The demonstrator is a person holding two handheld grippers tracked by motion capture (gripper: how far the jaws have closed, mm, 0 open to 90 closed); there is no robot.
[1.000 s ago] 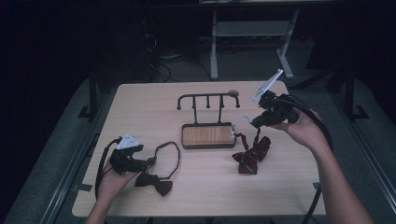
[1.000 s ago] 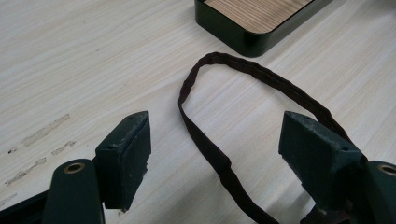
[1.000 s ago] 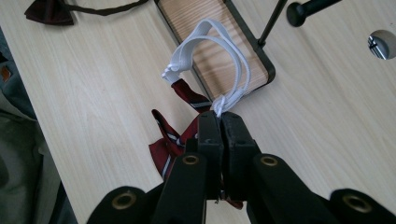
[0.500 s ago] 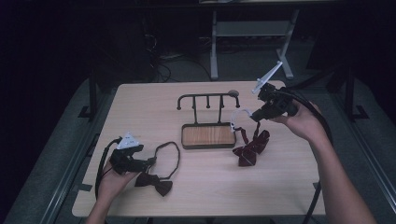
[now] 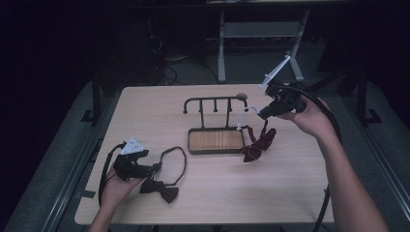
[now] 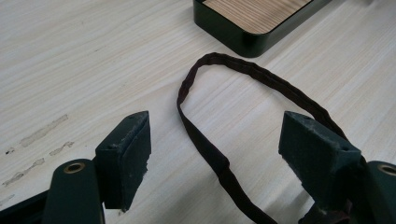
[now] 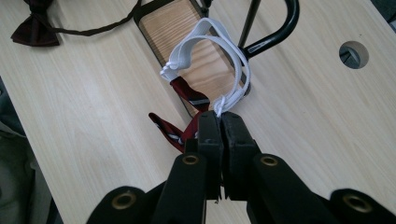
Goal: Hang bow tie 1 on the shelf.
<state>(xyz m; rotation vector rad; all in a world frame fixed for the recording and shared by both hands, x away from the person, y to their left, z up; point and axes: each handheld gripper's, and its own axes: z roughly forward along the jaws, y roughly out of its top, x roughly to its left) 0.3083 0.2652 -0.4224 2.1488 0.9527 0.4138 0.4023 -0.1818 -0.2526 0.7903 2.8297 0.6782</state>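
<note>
Right gripper [image 7: 219, 122] clamps the white elastic loop [image 7: 205, 44] of a striped red bow tie [image 5: 257, 141], lifting it toward the black hook rack [image 5: 215, 102].

Seen from above, the tie dangles at about 3 o'clock from the rack's wooden base [image 5: 215, 140], its loop close to the end hook but apparently not yet over it. Left gripper [image 6: 215, 140], jaws wide apart, waits at 7 o'clock astride the strap [image 6: 252, 77] of a dark bow tie [image 5: 160, 187] (flat on the table [image 5: 290, 193]). Judging by this, neither tie is hung.
</note>
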